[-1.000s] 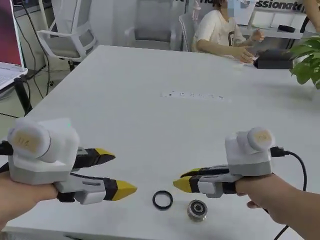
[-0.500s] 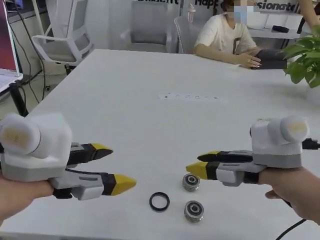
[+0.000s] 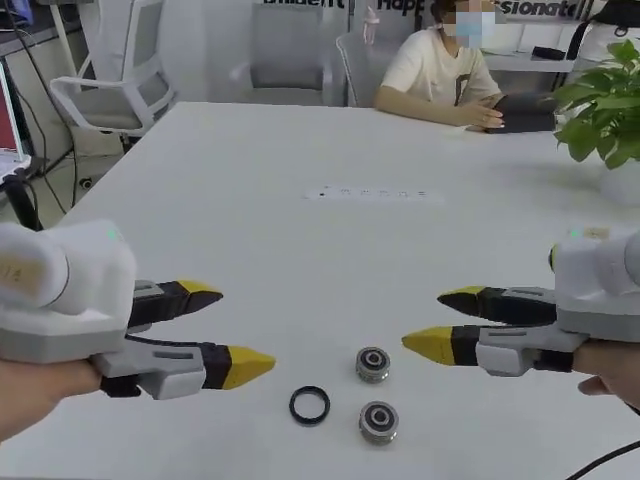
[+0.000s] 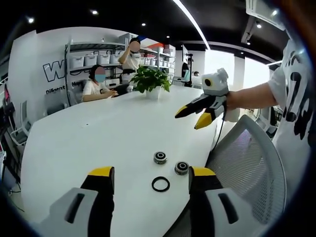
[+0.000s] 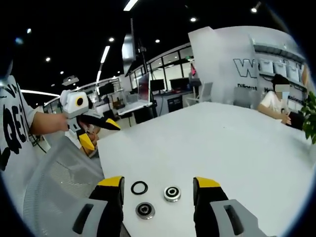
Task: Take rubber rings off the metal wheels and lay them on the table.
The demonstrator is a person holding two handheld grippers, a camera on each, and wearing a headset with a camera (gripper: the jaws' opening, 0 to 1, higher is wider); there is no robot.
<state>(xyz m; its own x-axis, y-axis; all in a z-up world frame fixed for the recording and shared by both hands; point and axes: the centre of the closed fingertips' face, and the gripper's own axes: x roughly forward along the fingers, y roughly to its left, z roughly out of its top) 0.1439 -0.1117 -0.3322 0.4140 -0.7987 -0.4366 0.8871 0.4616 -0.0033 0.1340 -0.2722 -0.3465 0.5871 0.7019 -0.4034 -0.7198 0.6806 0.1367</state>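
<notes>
Near the white table's front edge lie two metal wheels and one loose black rubber ring. The same ring and wheels lie ahead of my left gripper, which is open and empty. My left gripper hovers left of the ring, yellow tips pointing right. My right gripper hovers right of the wheels, open and empty, tips pointing left. In the right gripper view the ring and wheels sit between its open jaws.
A green plant stands at the table's far right. A person sits at the far end with a dark object. White office chairs stand beyond the table. A faint line of marks crosses the table's middle.
My right gripper has drawn back to the right and opened, uncovering a second wheel beside the first. The left gripper barely moved. The head camera tilted.
</notes>
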